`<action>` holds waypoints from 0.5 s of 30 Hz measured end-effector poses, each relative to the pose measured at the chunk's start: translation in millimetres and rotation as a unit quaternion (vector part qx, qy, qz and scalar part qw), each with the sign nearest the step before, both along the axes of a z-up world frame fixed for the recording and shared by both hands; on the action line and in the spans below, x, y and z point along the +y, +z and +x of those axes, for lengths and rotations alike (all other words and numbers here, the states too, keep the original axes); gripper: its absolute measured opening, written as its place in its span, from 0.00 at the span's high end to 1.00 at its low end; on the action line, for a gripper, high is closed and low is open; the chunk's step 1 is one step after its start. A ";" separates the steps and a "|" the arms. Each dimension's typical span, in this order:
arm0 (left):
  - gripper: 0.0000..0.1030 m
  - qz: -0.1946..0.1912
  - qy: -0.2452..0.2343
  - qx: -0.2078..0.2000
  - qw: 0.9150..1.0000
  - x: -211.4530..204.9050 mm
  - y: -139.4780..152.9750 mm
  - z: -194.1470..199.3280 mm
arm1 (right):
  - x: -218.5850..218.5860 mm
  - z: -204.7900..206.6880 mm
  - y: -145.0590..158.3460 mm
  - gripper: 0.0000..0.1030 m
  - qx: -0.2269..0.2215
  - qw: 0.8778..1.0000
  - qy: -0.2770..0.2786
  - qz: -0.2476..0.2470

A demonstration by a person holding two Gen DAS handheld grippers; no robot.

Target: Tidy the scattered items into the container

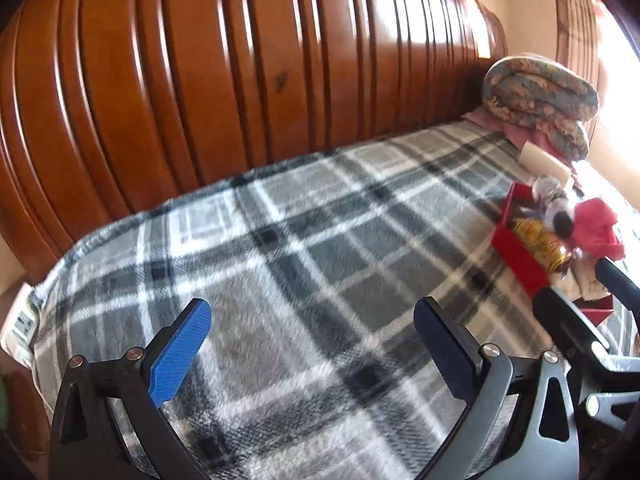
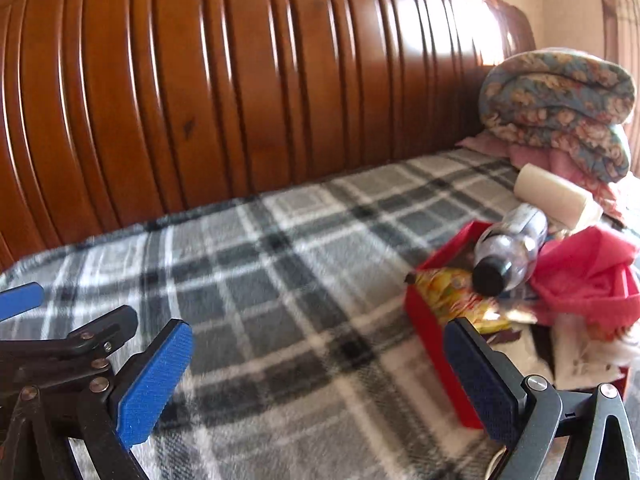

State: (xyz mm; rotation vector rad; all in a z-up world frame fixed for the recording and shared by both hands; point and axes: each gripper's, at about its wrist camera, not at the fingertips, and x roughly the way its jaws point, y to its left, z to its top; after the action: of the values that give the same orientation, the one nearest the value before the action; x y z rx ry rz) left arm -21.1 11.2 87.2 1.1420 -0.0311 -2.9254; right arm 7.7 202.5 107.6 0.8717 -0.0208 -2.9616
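The right gripper (image 2: 316, 376) hangs low in the right wrist view with its blue pads spread wide and nothing between them; the left gripper (image 1: 312, 344) is likewise wide open and empty over the plaid blanket (image 1: 280, 248), at the bottom of its own view. No loose item shows on the blanket in front of either tool, so the step in hand looks like a last check or a pull-back. To do it well, the person would sweep both cameras over the bed's far right, where a cream roll (image 2: 554, 196) lies just behind the box, and decide whether it belongs inside.

The red box (image 2: 432, 320) sits at centre right of the right wrist view. It is heaped: a clear bottle with a black cap (image 2: 510, 250) lies tilted across the top, a yellow snack packet (image 2: 460, 292) under it, a pink cloth (image 2: 588, 276) draped over the right side. Anything added should be pressed low, as the bottle seems likely to roll. A folded floral quilt (image 2: 560, 108) rests behind, by the wooden headboard (image 2: 240, 100).
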 end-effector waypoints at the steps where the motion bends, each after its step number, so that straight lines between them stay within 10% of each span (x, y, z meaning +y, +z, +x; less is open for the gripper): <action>1: 0.00 0.004 0.004 -0.004 1.000 -6.0 -5.5 0.9 | -3.1 0.1 -5.3 0.00 -0.001 1.000 -0.004 0.000; 15: 0.00 -0.029 0.019 -0.059 0.998 -32.3 -79.3 -9.2 | -27.3 -34.8 -109.4 0.00 -0.146 0.987 -0.030 0.063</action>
State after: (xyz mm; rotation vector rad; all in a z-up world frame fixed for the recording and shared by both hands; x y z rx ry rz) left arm -30.3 -21.1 7.9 1.2892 -0.0937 -2.8019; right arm -27.1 175.2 -1.9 1.3382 0.1309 -2.8858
